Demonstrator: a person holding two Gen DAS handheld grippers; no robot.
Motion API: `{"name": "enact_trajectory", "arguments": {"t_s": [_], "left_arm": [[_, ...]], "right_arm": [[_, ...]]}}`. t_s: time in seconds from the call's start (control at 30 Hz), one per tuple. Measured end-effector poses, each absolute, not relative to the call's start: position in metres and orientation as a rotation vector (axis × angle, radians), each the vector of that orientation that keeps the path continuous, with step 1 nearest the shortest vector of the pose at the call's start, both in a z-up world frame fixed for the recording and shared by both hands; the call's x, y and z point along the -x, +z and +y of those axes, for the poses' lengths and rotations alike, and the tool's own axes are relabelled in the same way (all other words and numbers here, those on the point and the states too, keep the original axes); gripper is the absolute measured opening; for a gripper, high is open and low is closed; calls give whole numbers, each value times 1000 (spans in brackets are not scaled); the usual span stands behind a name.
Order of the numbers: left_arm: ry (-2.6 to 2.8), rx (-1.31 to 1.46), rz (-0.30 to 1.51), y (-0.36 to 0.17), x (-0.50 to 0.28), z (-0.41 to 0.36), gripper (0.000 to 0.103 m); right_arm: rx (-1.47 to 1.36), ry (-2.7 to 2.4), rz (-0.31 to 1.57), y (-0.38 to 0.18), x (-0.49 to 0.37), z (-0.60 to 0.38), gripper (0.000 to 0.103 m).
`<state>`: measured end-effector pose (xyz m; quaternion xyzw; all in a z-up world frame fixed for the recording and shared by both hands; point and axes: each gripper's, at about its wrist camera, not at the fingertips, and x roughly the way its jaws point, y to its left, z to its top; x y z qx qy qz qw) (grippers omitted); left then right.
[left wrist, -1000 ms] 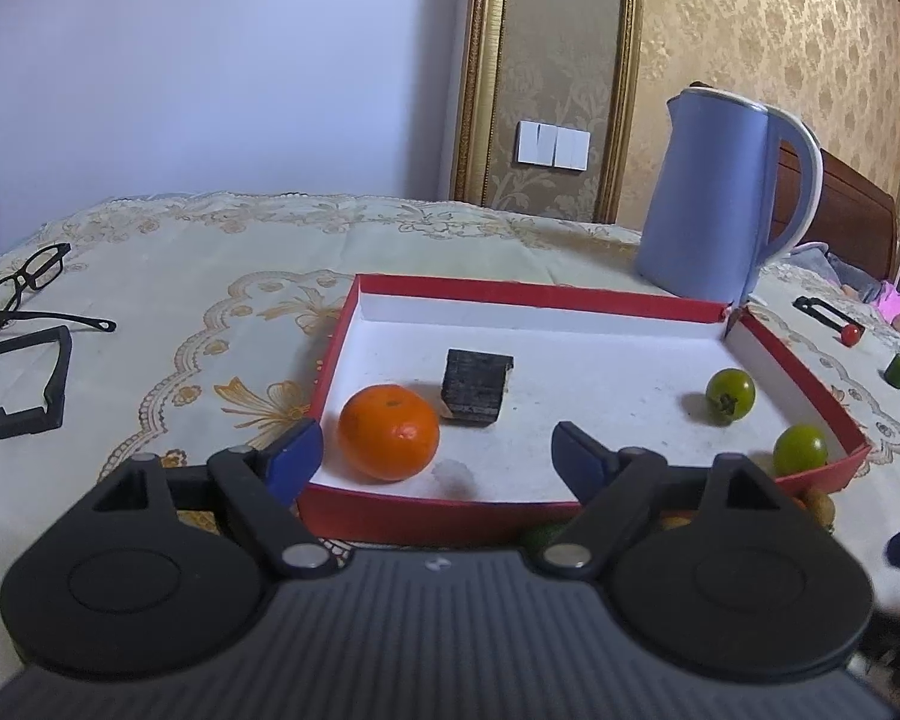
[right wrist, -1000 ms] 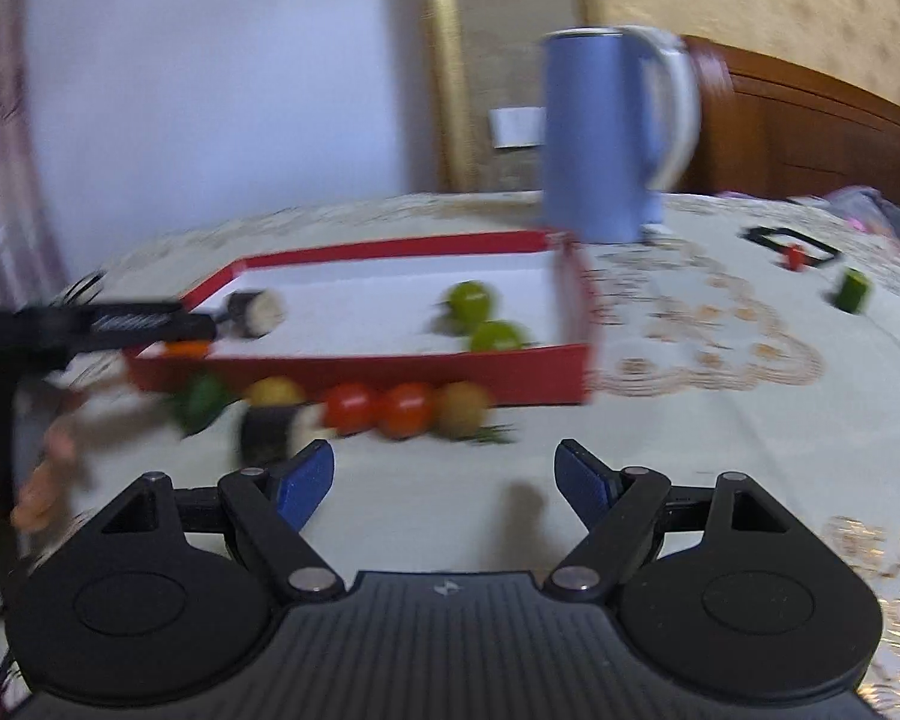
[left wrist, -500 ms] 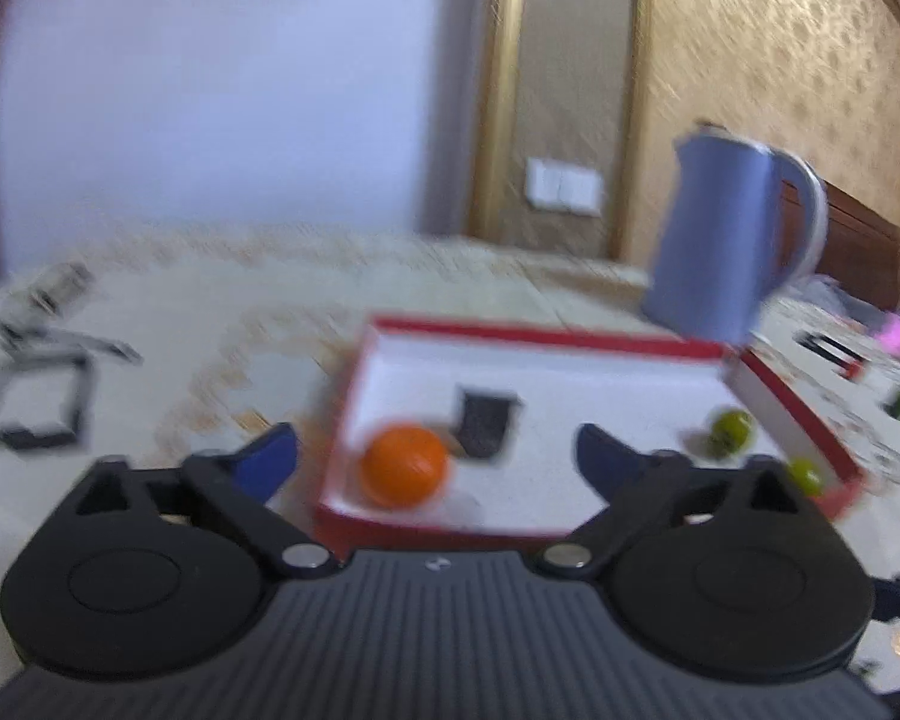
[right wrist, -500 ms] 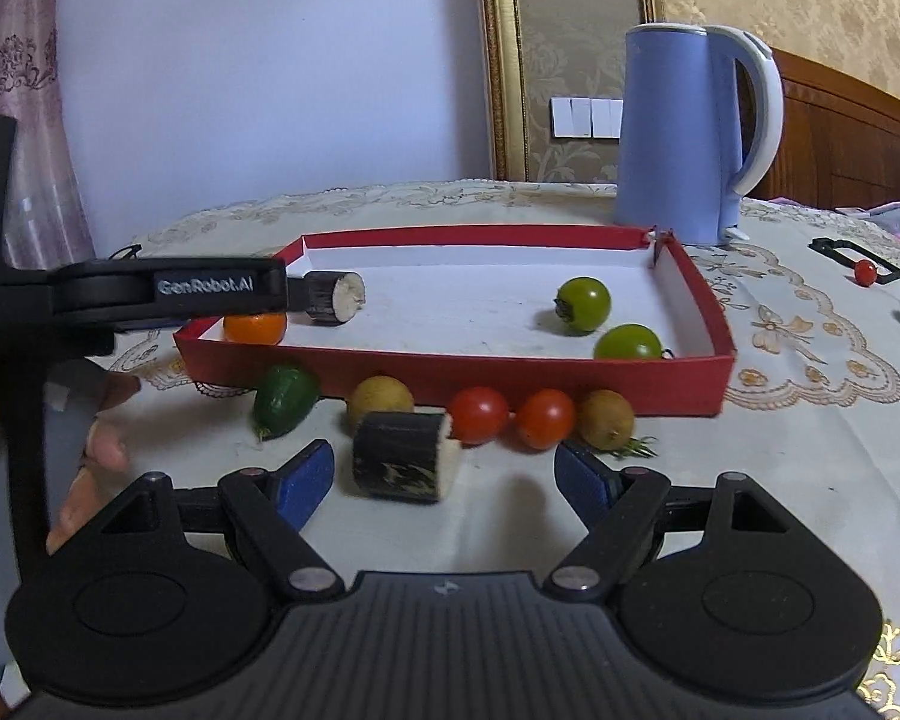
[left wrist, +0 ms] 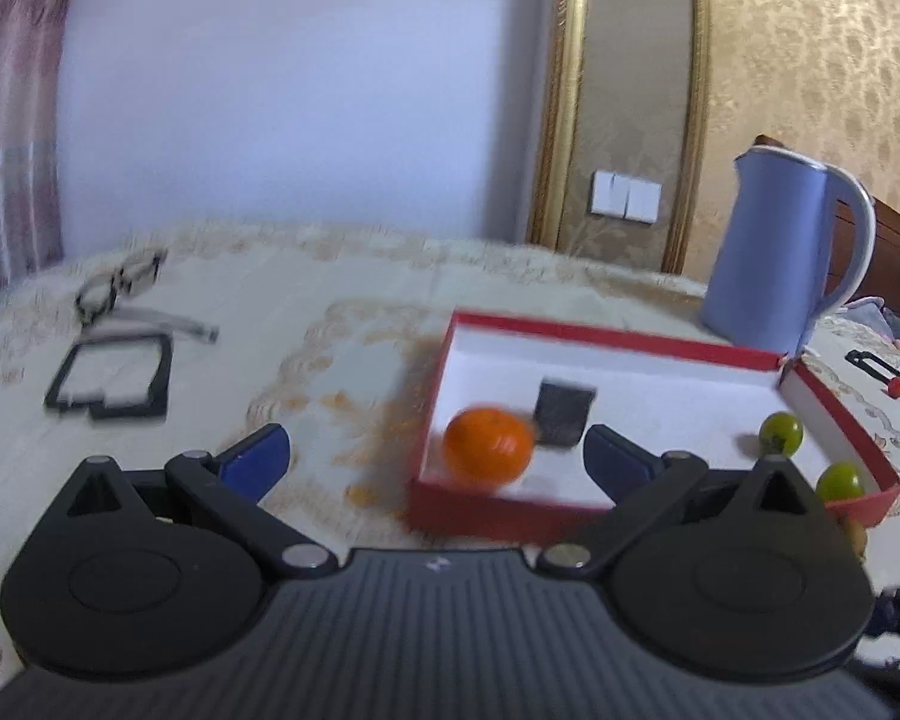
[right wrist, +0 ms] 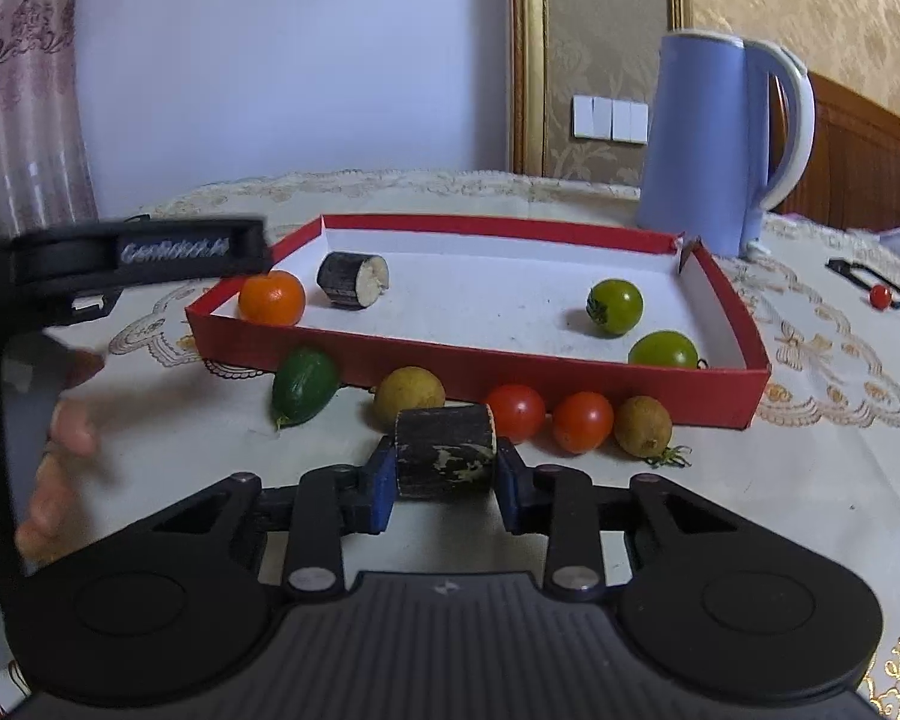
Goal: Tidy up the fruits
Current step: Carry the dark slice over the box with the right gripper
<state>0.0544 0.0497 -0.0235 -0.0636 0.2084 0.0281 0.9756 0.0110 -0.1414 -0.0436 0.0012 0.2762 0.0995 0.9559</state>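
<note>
Right gripper [right wrist: 444, 480] closing on a dark-skinned, pale-cored cut stub [right wrist: 443, 459], blue pads [right wrist: 381, 483] pressing its two sides, stub lying sideways on the embroidered tablecloth [right wrist: 810, 510] just in front of the red tray [right wrist: 510, 369]. Sitting in a row along the tray's near wall: a small green cucumber [right wrist: 303, 383], a yellowish round fruit [right wrist: 408, 399], two red cherry tomatoes [right wrist: 515, 411] [right wrist: 582, 420] and a brownish round fruit [right wrist: 643, 425]. Resting inside the tray: an orange tangerine [right wrist: 271, 298] in the near left corner, a second cut stub [right wrist: 354, 278] beside it, and two green tomatoes [right wrist: 615, 306] [right wrist: 663, 350] toward the right wall. Standing behind the tray's far right corner: a blue electric kettle [right wrist: 705, 150].

Left gripper [left wrist: 435, 453] hovering spread wide with nothing between its fingers [left wrist: 255, 456], pointing at the tray's left near corner, blurred. Showing in the right wrist view at left as a black bar, with a person's hand [right wrist: 60, 450] below it. Lying on the cloth far left: eyeglasses [left wrist: 120, 288] and a black frame [left wrist: 111, 378].
</note>
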Motion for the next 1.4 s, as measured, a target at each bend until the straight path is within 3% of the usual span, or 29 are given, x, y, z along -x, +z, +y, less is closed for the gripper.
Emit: {"name": "enact_trajectory", "arguments": {"t_s": [0.23, 0.77, 1.4], "left_arm": [[55, 403, 545, -39, -65, 97, 103], [122, 271, 673, -29, -51, 72, 103], [308, 114, 668, -45, -64, 53, 103]], "right_arm": [[-7, 195, 484, -24, -3, -152, 32], [37, 161, 455, -12, -66, -163, 32], [57, 181, 575, -36, -109, -151, 32]]}}
